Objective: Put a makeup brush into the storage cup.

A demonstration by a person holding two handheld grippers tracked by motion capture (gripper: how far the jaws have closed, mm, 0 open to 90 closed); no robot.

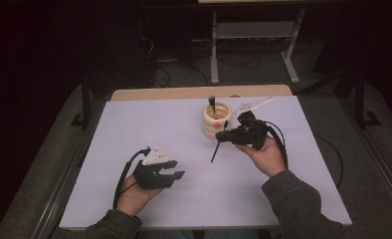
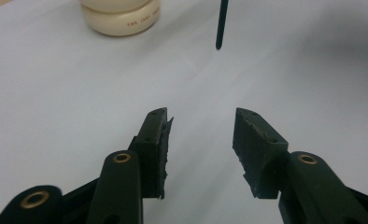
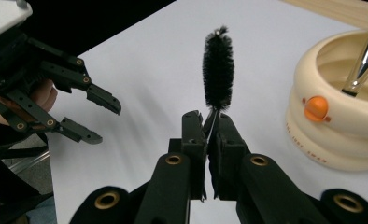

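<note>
Black bristled bottle brush point(image 3: 218, 70), pinched thinly by the right gripper point(image 3: 211, 122) beside the cream ribbed ceramic cup point(image 1: 217, 119), could twist loose; left gripper point(image 1: 175, 169) spread, empty

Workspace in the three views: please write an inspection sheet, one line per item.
Surface: white table top, wooden edge at the far side.
Job's things: black bottle brush, clamped by its wire handle; cream ribbed holder with an orange spot, a metal-handled tool standing in it.
Clutter: a thin white item behind the holder, too small to identify.
Grippers: left gripper open, nothing between its pads; right gripper shut on the brush.
Cables: one black cable trails from each gripper.
Surroundings: dark floor, metal frame, loose wires.
</note>
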